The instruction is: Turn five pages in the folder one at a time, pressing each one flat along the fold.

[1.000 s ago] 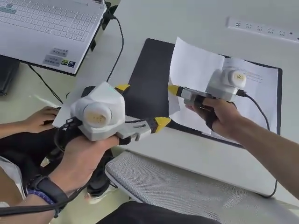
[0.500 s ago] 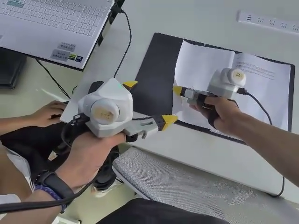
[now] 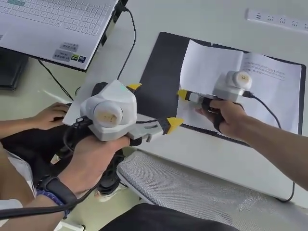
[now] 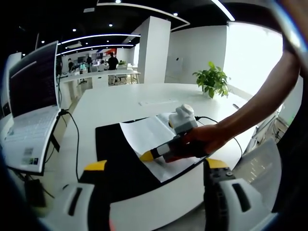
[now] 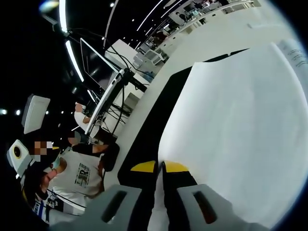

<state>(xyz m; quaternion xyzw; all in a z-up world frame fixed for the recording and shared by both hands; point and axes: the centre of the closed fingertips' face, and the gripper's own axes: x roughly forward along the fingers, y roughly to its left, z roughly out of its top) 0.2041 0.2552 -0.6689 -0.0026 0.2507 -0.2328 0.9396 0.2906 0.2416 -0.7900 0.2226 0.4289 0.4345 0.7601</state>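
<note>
Right claw [image 5: 161, 167], seemingly clamped on page [image 5: 231, 120]

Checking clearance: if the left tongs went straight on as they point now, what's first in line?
Probably the right tongs, shut on the lifted page above the black folder; the open left tongs aim about there, though depth is unclear.

Soft, even daylight covers the white table [image 3: 202, 19] in the head view, with faint shadows and sharp focus. In the left gripper view a window wall [image 4: 250, 53] at the far right washes out (a strip light [image 4: 224, 9] glows on the dark ceiling). In the right gripper view the page [image 5: 231, 120] glares almost plain white. Both fisheye views bend and smear toward their edges.
</note>
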